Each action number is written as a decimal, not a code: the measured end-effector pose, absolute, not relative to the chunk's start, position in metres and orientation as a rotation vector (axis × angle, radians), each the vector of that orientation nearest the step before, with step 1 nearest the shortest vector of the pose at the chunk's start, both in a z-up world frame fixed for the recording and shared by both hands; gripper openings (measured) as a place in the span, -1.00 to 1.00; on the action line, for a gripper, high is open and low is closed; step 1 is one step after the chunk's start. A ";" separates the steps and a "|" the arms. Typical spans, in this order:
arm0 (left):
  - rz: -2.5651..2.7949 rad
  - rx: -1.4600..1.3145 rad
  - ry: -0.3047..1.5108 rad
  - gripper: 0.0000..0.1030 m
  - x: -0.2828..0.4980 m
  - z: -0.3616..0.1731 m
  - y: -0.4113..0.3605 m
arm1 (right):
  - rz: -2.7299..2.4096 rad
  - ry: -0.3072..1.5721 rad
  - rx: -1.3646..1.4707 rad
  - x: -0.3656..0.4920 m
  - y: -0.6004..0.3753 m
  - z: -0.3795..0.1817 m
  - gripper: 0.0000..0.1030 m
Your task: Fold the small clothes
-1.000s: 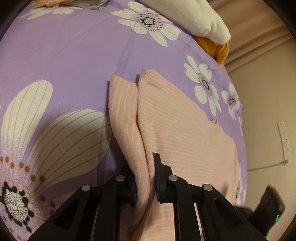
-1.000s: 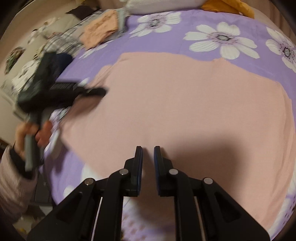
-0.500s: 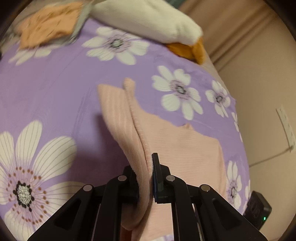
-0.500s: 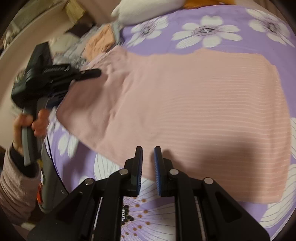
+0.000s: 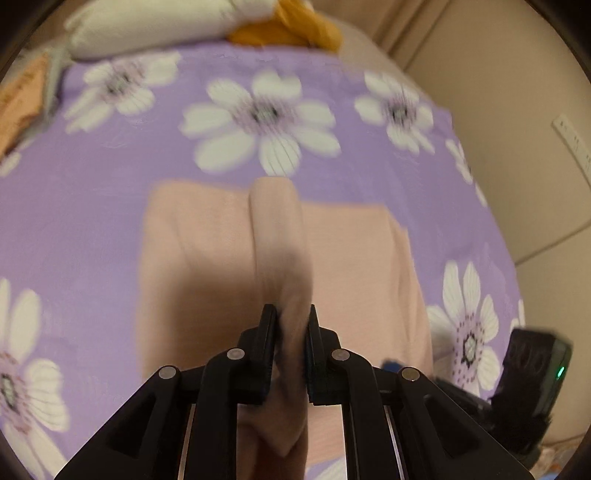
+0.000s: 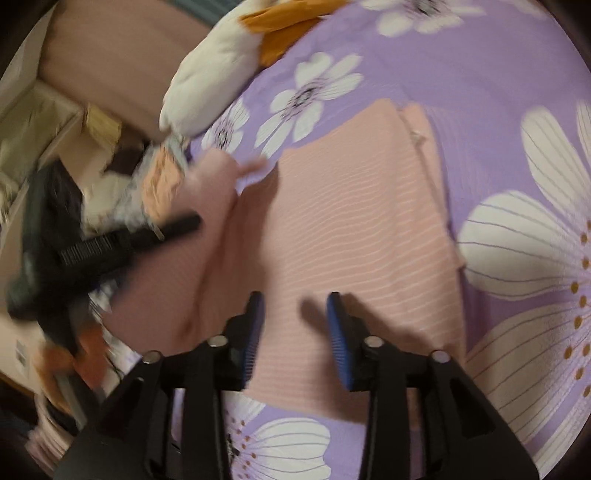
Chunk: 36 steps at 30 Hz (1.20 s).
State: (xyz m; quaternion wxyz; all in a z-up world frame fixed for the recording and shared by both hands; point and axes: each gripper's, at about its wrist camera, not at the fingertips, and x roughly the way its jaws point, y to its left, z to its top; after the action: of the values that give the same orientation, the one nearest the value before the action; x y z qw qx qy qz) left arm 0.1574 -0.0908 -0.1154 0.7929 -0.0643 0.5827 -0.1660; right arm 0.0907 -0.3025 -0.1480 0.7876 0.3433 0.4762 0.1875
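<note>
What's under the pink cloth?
The pink cloth lies on a purple flowered bedsheet, which shows all around it. Whatever is directly beneath the cloth is covered, so I cannot see it.

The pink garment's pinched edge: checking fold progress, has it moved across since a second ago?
Yes. The left gripper has carried the pink garment edge from beside the bedsheet inward over the garment itself.

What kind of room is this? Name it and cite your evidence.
Most likely a bedroom: the pink garment lies on a purple flowered bedsheet, with a white pillow at its far end and more clothes piled alongside.
</note>
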 end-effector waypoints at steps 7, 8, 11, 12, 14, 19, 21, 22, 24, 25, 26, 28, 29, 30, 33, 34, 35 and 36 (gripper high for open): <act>-0.482 -0.130 1.329 -0.83 0.128 -0.126 -0.114 | 0.444 1.014 0.958 0.101 -0.319 -0.158 0.07; -0.501 -0.146 1.325 -0.83 0.124 -0.121 -0.110 | 0.450 1.014 0.962 0.103 -0.319 -0.157 0.10; -0.543 -0.207 1.281 -0.84 0.111 -0.102 -0.078 | 0.478 1.024 0.959 0.112 -0.310 -0.153 0.15; -0.543 -0.221 1.254 -0.84 0.107 -0.094 -0.063 | 0.489 1.027 0.950 0.116 -0.309 -0.152 0.15; -0.518 -0.217 1.212 -0.84 0.101 -0.084 -0.040 | 0.510 1.039 0.917 0.127 -0.299 -0.151 0.17; -0.394 -0.219 1.162 -0.83 0.094 -0.079 0.013 | 0.538 1.101 0.830 0.156 -0.266 -0.155 0.18; -0.362 -0.256 1.167 -0.82 0.093 -0.085 0.032 | 0.538 1.124 0.788 0.169 -0.251 -0.158 0.18; -0.345 -0.273 1.168 -0.82 0.092 -0.088 0.040 | 0.539 1.130 0.767 0.174 -0.245 -0.159 0.18; -0.326 -0.308 1.177 -0.82 0.090 -0.095 0.049 | 0.552 1.128 0.734 0.184 -0.235 -0.159 0.18; -0.321 -0.327 1.182 -0.82 0.090 -0.099 0.053 | 0.559 1.127 0.724 0.187 -0.231 -0.160 0.18; -0.316 -0.336 1.185 -0.82 0.090 -0.101 0.054 | 0.565 1.124 0.716 0.191 -0.228 -0.161 0.13; -0.305 -0.351 1.191 -0.82 0.090 -0.104 0.058 | 0.565 1.114 0.694 0.197 -0.222 -0.161 -0.18; -0.304 -0.356 1.192 -0.82 0.088 -0.104 0.060 | 0.561 1.111 0.674 0.199 -0.219 -0.162 -0.55; -0.302 -0.361 1.194 -0.82 0.089 -0.105 0.060 | 0.560 1.110 0.664 0.202 -0.217 -0.163 -0.68; -0.308 -0.365 1.194 -0.82 0.092 -0.105 0.057 | 0.568 1.094 0.667 0.200 -0.218 -0.163 -0.82; -0.310 -0.363 1.193 -0.82 0.093 -0.104 0.055 | 0.568 1.078 0.665 0.199 -0.220 -0.159 -0.82; -0.311 -0.361 1.194 -0.79 0.093 -0.105 0.055 | 0.570 1.055 0.665 0.197 -0.225 -0.152 -0.83; -0.311 -0.358 1.195 -0.59 0.093 -0.105 0.055 | 0.572 1.033 0.663 0.196 -0.228 -0.146 -0.83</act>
State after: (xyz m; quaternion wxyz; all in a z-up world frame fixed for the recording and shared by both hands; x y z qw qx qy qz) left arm 0.0926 0.0554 -0.1053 0.8005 -0.1668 0.5571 -0.1451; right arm 0.1960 -0.2277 -0.1463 0.7793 0.3068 0.4780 0.2647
